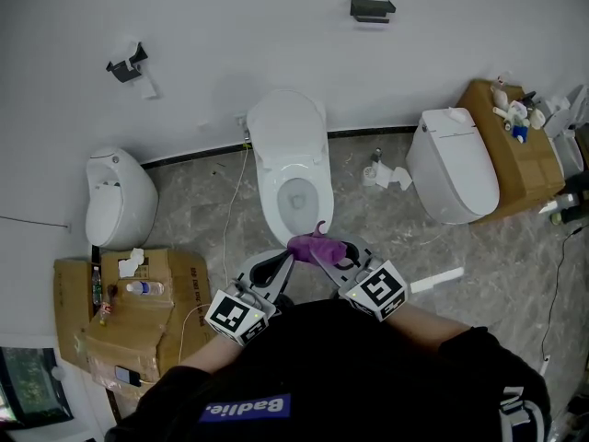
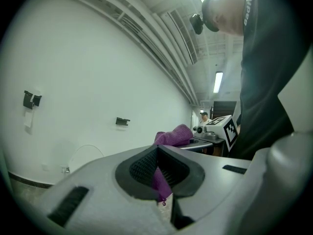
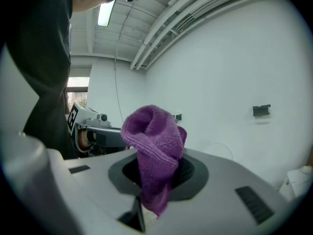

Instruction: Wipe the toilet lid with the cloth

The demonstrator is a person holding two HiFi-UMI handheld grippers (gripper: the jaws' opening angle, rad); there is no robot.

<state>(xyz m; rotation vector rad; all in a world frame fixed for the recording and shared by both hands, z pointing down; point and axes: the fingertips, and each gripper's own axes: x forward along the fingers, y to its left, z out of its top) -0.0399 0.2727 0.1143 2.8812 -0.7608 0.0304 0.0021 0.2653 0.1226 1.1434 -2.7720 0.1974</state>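
The white toilet [image 1: 294, 187] stands against the far wall with its lid [image 1: 287, 125] raised, and the bowl is uncovered. Both grippers hover in front of its front rim. The purple cloth [image 1: 316, 245] hangs bunched between them. My right gripper [image 1: 319, 255] is shut on a thick fold of the cloth [image 3: 152, 141], which bulges above the jaws. My left gripper [image 1: 288, 259] is shut on a thin corner of the same cloth [image 2: 159, 180]. In the left gripper view the cloth's bundle [image 2: 173, 135] sits on the right gripper [image 2: 215, 129].
A white egg-shaped fixture [image 1: 118, 199] stands at the left and a second closed toilet [image 1: 453, 164] at the right. Cardboard boxes [image 1: 138, 311] [image 1: 515, 150] with small items flank them. A paper roll [image 1: 373, 175] and a white strip [image 1: 437, 280] lie on the floor.
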